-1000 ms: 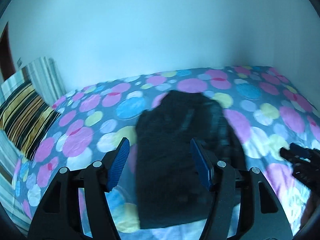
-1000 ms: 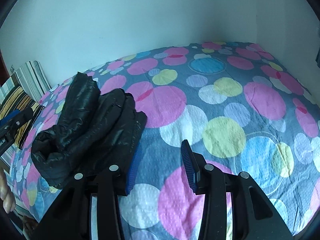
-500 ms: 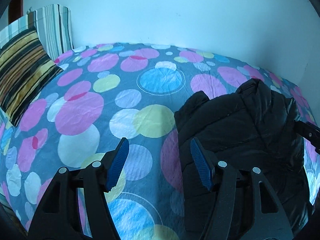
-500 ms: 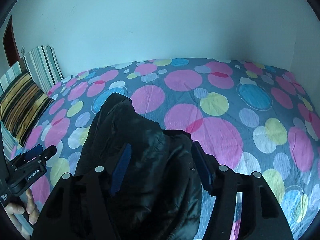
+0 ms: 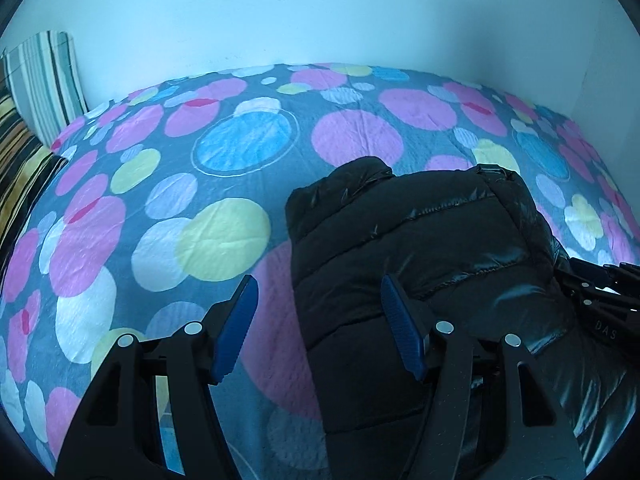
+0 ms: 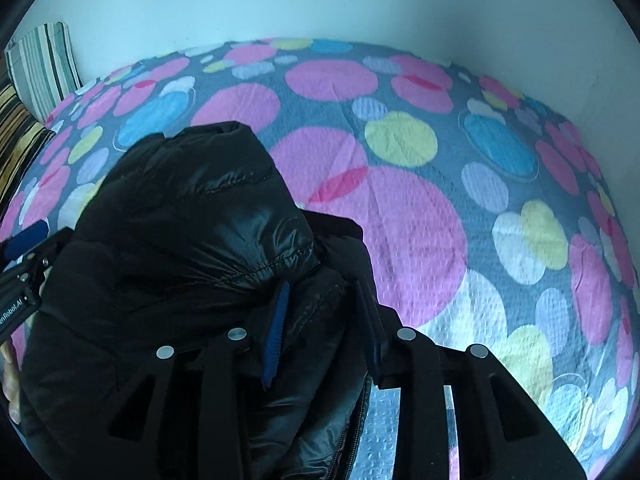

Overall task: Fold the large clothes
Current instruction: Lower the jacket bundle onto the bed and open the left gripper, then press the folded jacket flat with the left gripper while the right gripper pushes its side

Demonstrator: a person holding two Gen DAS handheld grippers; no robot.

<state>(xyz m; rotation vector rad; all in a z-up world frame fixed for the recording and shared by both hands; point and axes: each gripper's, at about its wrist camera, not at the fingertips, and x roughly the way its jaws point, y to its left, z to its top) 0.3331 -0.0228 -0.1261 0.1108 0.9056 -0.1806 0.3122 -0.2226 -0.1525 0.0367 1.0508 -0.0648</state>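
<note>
1. Black puffer jacket [image 5: 420, 240], shiny and quilted, lies bunched on a bed with a grey bedspread [image 5: 240, 140] printed with pink, blue, yellow and white circles.
2. Left gripper [image 5: 316, 320]: its 2 blue-padded jaws stand apart. The jacket's left edge runs up between them, and the right jaw sits over the black fabric while the left jaw is over bare bedspread. Neither pad presses on the cloth.
3. Right gripper [image 6: 324, 324]: its jaws are closing, with a fold of the jacket [image 6: 192, 240] bunched between them near the zipper edge. The fabric fills the gap and touches both pads.
4. From the right wrist view, most of the jacket spreads to the left of the jaws; bare bedspread [image 6: 420, 220] lies to their right and beyond.
5. At the far left edge of that view, the left gripper's [image 6: 20, 276] black frame shows beside the jacket, with fingertips of a hand [image 6: 8, 384] below it.
6. Striped pillows [image 5: 44, 76] lean against a pale wall [image 5: 320, 12], far left of the jaws.
</note>
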